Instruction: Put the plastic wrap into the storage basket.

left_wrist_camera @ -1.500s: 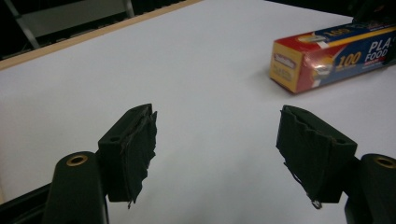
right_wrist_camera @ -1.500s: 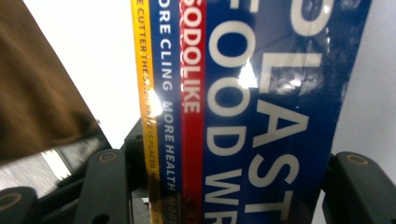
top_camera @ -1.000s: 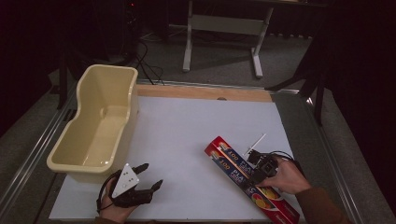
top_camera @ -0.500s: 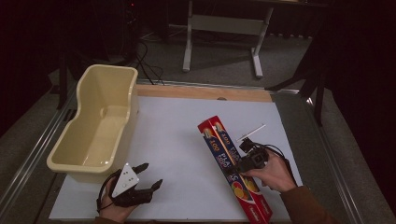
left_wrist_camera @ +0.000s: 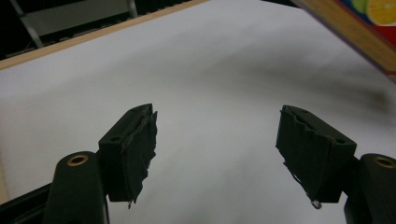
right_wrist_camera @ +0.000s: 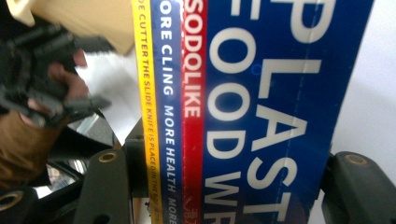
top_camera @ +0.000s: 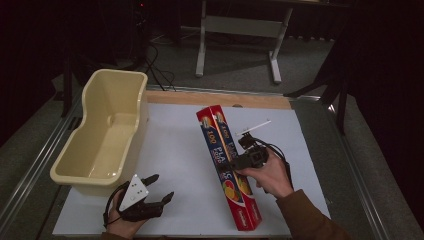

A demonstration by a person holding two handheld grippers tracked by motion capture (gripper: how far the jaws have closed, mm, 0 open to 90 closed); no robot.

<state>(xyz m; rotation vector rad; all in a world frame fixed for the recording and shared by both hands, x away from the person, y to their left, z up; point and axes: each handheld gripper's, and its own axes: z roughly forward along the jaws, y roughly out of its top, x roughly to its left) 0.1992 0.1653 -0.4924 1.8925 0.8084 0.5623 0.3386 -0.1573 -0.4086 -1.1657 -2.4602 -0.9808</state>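
The desk (top_camera: pixel 180 150), covered by a white sheet, carried a cream plastic tub (top_camera: pixel 102 135) along its left side. Right of the tub was the long plastic-wrap box (top_camera: pixel 227 167), the thing in hand: a slim carton, red on its side, blue on top with large white lettering, a yellow stripe along one edge and a fruit picture near the end closest to the person. It ran lengthwise from the middle of the desk toward the near edge, its far end tilted up off the sheet. The right hand-held gripper (top_camera: pixel 245 161) was clamped across the box about midway along, one jaw on each long side. The left hand-held gripper (top_camera: pixel 159 189) lay low at the near left, just in front of the tub, its jaws apart with nothing between them.
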